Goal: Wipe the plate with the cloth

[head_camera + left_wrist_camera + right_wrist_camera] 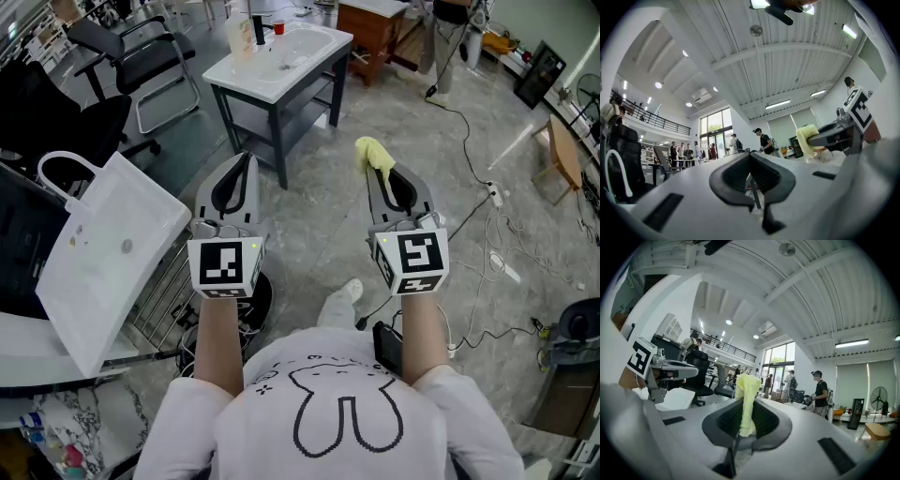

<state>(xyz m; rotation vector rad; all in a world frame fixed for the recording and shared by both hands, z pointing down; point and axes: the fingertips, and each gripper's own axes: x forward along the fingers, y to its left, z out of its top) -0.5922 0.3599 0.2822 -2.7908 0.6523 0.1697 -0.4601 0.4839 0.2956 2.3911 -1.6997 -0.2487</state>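
The cloth is soft ribbed yellow fabric; right gripper matt grey plastic; floor smooth, faintly glossy

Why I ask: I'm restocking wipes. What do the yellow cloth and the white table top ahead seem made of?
The yellow cloth looks like a soft woven or microfibre textile with a matte finish, judging by its fine ribbing and limp fold. The white table top is smooth, moulded with a basin-like recess, and has a faint sheen. It could be plastic or ceramic; I cannot tell which.

Open lab hall, ribbed ceiling, mezzanine railing, office chairs, floor cables
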